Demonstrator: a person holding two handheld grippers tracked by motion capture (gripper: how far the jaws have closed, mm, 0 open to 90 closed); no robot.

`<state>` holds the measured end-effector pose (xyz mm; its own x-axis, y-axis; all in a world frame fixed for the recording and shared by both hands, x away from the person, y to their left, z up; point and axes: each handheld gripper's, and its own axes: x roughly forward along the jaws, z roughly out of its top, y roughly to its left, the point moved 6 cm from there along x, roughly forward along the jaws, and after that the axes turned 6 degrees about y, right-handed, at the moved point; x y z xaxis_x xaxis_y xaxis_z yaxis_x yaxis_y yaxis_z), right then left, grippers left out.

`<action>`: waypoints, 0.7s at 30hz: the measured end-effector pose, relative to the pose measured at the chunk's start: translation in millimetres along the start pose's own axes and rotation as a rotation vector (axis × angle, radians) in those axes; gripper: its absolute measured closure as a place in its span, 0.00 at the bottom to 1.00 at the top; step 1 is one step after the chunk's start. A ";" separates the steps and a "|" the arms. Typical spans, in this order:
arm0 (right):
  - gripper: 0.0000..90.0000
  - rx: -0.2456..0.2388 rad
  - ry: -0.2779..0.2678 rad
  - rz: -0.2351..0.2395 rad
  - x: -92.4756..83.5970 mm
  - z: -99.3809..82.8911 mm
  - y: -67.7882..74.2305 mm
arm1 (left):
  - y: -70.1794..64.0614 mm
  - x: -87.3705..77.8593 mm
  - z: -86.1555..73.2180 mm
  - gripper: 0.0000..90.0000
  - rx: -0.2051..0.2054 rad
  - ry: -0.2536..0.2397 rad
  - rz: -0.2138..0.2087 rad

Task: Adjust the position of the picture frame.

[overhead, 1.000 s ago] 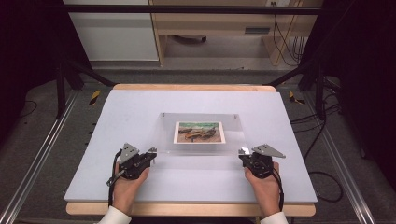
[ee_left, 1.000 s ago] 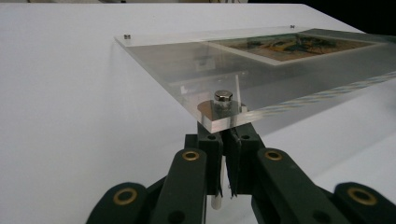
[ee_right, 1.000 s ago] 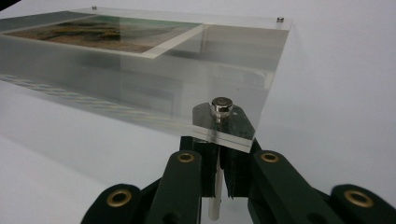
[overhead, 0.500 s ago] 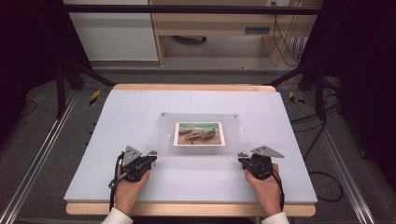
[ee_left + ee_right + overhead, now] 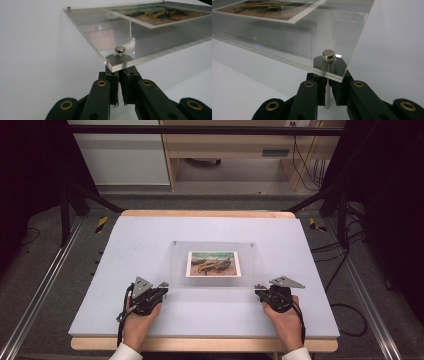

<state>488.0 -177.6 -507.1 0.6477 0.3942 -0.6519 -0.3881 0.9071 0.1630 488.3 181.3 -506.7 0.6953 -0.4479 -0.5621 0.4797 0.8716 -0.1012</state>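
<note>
Clear acrylic frame (image 5: pixel 212 265) at the centre of the white table (image 5: pixel 125 240), long axis running left to right, its picture (image 5: pixel 213 264) facing up; no writing legible. Left gripper (image 5: pixel 161 289) and right gripper (image 5: pixel 260 291) each pinch a metal standoff (image 5: pixel 327 95) beneath a near corner. Open tabletop surrounds the frame.

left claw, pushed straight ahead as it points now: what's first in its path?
The near corner of the clear acrylic frame, by the metal stud. The left claw is shut just under that corner edge; whether it already touches is unclear.
</note>
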 end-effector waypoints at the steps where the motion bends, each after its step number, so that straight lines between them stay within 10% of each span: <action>1: 0.90 0.006 0.002 0.003 -0.1 0.0 0.0 | 0.4 0.2 0.1 0.93 0.001 0.003 -0.003; 7: 0.83 -0.004 0.009 0.002 -1.4 -0.1 -2.4 | 1.9 -0.8 0.5 0.88 -0.008 0.013 0.000; 12: 0.67 -0.021 0.011 -0.008 -12.0 -3.1 -6.6 | 8.6 -8.8 1.8 0.65 -0.023 0.037 0.020; 21: 0.35 -0.018 0.004 0.003 -44.1 -16.9 -20.0 | 1.9 -27.3 3.3 0.33 0.010 0.058 -0.066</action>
<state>456.2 -215.6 -494.2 0.6442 0.3962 -0.6543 -0.4013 0.9033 0.1518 471.9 194.5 -488.9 0.6298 -0.4919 -0.6012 0.5288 0.8384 -0.1320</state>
